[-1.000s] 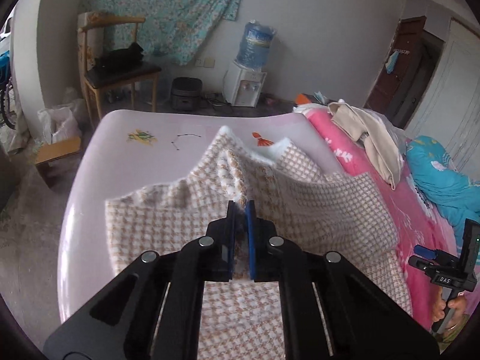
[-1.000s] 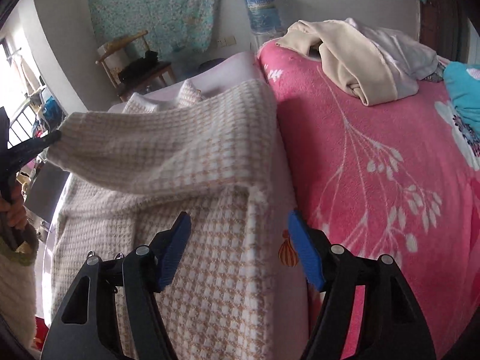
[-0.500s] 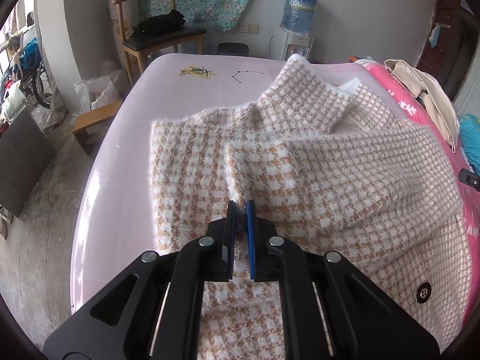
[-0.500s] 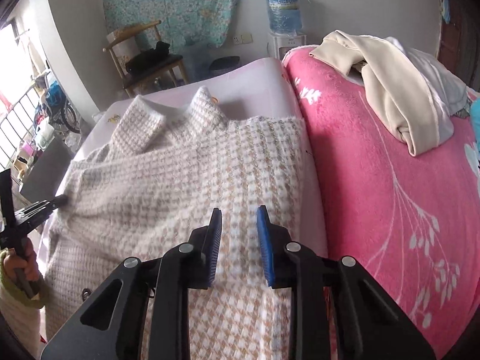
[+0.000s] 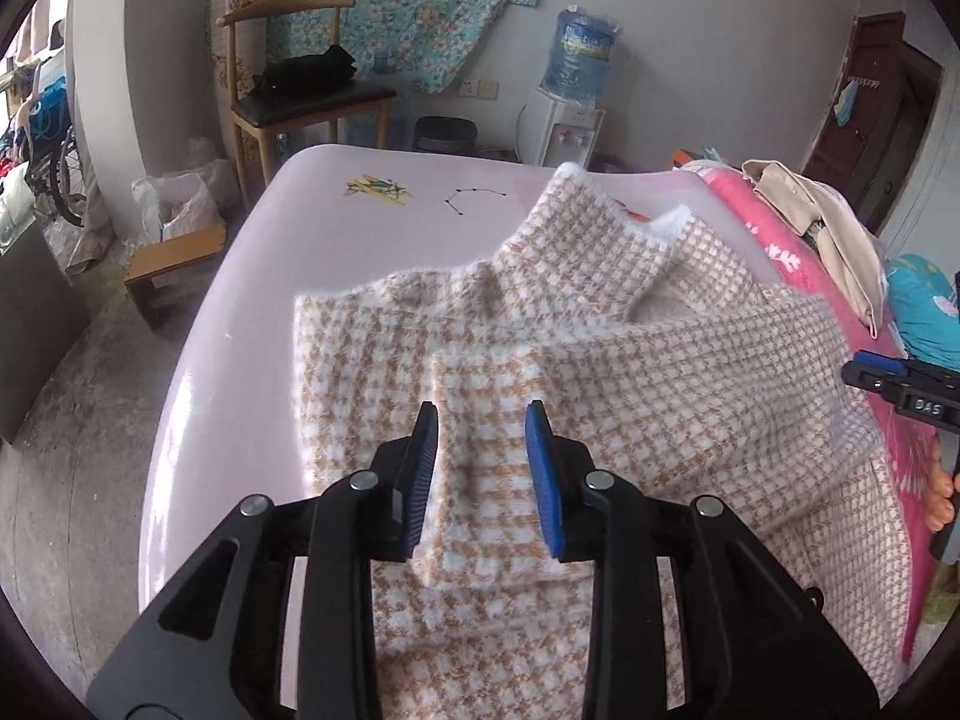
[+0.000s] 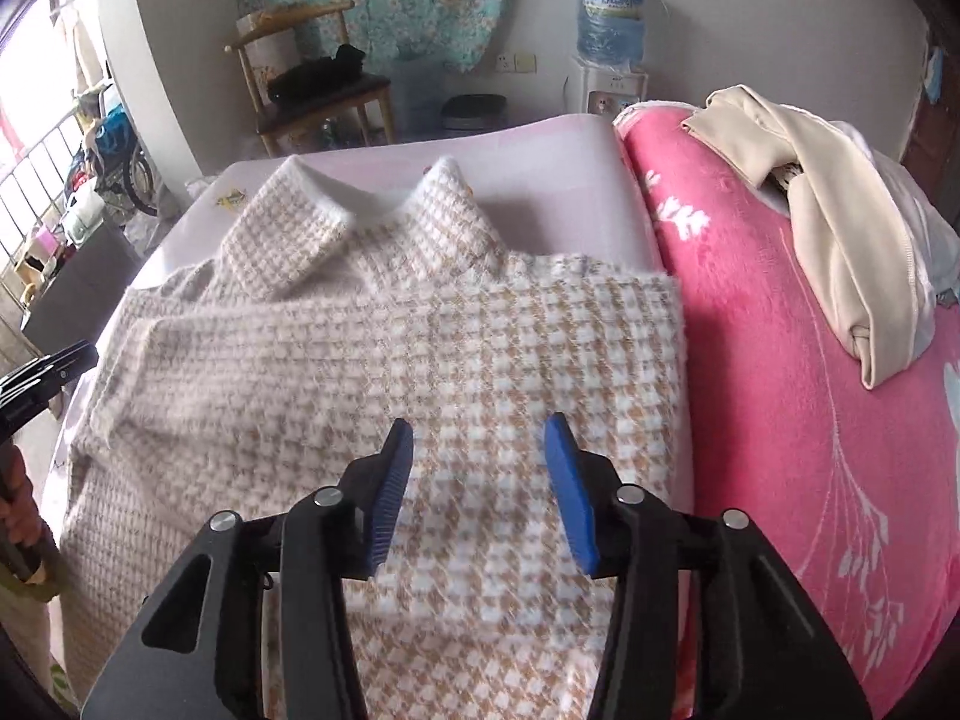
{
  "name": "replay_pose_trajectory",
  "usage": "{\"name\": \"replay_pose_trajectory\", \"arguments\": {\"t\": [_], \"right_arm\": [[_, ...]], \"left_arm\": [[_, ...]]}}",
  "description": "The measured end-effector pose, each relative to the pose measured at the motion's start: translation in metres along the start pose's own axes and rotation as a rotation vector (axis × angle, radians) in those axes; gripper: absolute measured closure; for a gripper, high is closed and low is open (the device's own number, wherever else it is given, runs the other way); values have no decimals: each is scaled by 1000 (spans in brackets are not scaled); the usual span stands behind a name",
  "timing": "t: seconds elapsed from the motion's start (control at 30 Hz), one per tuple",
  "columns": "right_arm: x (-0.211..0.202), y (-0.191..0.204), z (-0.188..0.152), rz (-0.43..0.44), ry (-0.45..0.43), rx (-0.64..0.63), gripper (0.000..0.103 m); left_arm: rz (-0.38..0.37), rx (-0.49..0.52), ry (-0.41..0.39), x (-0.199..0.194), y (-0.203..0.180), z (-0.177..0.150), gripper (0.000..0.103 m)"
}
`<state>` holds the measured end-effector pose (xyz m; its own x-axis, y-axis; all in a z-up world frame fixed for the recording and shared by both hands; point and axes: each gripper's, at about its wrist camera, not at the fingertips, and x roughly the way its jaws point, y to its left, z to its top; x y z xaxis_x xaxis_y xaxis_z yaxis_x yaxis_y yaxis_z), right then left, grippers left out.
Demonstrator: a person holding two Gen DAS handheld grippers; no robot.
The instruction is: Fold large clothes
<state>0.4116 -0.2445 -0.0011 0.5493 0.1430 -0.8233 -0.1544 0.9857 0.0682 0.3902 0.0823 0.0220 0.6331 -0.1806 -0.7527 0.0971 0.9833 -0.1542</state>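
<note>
houndstooth coat (image 6: 456, 372) lies spread on the pale pink bed (image 5: 240, 324), collar toward the far end, so its whole width can be worked flat. its sleeve (image 5: 630, 372) is laid across the chest from the right side, cuff ending at the near left, which narrows the coat for folding. the left gripper (image 5: 483, 462) hovers right at that cuff with its fingers opening; the cuff sits between the blue pads, but they seem to stand clear of it, so i judge it as let go where it should stay. the right gripper (image 6: 483, 474) hangs over the coat's right half, its fingers also opening, nothing pinched between them, probably free for the next hold. a pink blanket (image 6: 810, 420) with a cream garment (image 6: 840, 228) sits to the right, kept off the folding area.
</note>
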Motion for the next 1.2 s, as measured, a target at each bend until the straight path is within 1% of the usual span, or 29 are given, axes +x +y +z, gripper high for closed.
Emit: {"name": "replay_pose_trajectory", "arguments": {"t": [0.03, 0.07, 0.1, 0.13, 0.17, 0.23, 0.27, 0.3, 0.37, 0.43, 0.47, 0.5, 0.57, 0.67, 0.8, 0.87, 0.9, 0.93, 1.0, 1.03, 1.07, 1.13, 1.2], "right_arm": [[15, 1, 0, 0, 33, 2, 53], [32, -1, -3, -8, 78, 7, 49], [43, -2, -6, -18, 98, 8, 49], [41, -3, -7, -17, 81, 19, 48], [38, -4, -6, -21, 90, 28, 48], [18, -4, -8, -26, 93, 49, 48], [6, -4, -13, -17, 87, 51, 48], [-7, -3, -19, -16, 77, 51, 48], [-34, -2, -36, -18, 62, 50, 40], [-58, 3, -60, 4, 58, 50, 38], [-67, 7, -74, 20, 64, 48, 36], [-75, 13, -88, 31, 73, 40, 35], [-85, 25, -119, 41, 95, 33, 30], [-90, 45, -164, 62, 148, 22, 29], [-91, 64, -205, 48, 200, -1, 27], [-88, 70, -221, 25, 212, -10, 20], [-84, 72, -227, 1, 221, -25, 19], [-80, 72, -232, -15, 226, -37, 15], [-81, 76, -239, -50, 191, -63, 10], [-81, 77, -241, -68, 190, -66, 6], [-81, 77, -243, -69, 193, -63, 6], [-82, 72, -246, -43, 193, -44, 6], [-84, 71, -251, -24, 185, -77, 6]], "left_arm": [[-24, 8, 35, 9, -6, 0, 69], [-37, 19, 85, 23, -10, -2, 59], [-12, 31, 134, 38, -13, -5, 57], [1, 46, 137, 45, -16, -8, 56], [17, 71, 115, 43, -19, -9, 55], [43, 103, 130, 36, -24, -9, 54], [54, 106, 127, 29, -25, -9, 50], [62, 112, 115, 20, -25, -11, 43], [82, 119, 99, 0, -23, -15, 35], [92, 123, 94, -23, -22, -26, 29], [97, 128, 96, -34, -22, -33, 22], [102, 132, 101, -44, -25, -42, 19], [110, 138, 122, -60, -30, -65, 18], [145, 154, 193, -73, -37, -103, 18], [195, 168, 254, -77, -43, -154, 18], [229, 172, 271, -73, -43, -172, 16], [243, 154, 227, -76, -41, -177, 11], [261, 146, 208, -77, -40, -179, 10], [260, 127, 204, -76, -37, -180, 8], [248, 113, 208, -75, -34, -180, 8], [233, 100, 210, -75, -30, -180, 8], [192, 70, 227, -72, -21, -178, 7], [148, 33, 250, -70, -11, -176, 7]]}}
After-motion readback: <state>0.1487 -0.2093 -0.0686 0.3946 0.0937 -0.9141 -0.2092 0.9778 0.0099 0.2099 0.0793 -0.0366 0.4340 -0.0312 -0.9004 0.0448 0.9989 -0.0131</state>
